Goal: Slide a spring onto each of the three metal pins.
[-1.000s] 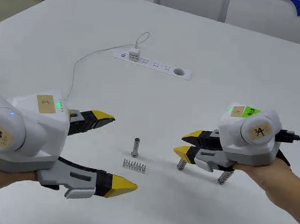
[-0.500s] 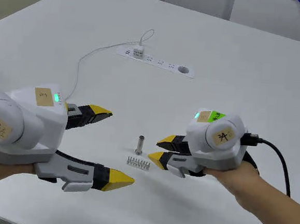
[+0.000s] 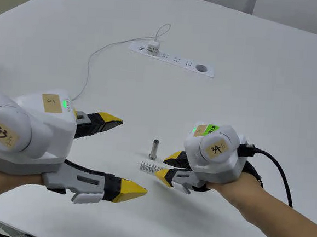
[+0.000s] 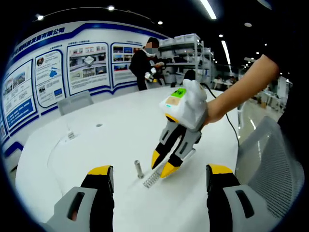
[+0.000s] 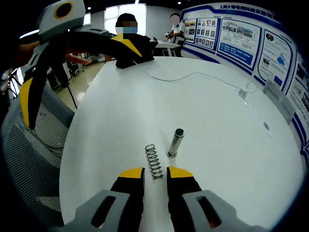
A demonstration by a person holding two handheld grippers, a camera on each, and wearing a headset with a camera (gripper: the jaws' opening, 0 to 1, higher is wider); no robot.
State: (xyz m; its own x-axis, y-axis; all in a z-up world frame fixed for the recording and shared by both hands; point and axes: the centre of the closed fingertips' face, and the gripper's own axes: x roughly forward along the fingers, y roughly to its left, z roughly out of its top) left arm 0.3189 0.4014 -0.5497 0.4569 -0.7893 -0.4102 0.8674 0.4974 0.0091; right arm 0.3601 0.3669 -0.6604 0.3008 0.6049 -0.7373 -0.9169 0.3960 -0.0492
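Moved leftward, the narrowly parted right hand-held gripper (image 3: 167, 167) is nearing the thin coiled spring (image 3: 148, 168) lying beside the upright metal pin (image 3: 154, 149), mid-frame; left hand-held gripper (image 3: 129, 156) is gaping wide.

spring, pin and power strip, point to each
spring (image 5: 154, 162): right gripper view, middle coils
pin (image 5: 175, 143): right gripper view, mid shaft
power strip (image 3: 174, 60): head view, middle of its top
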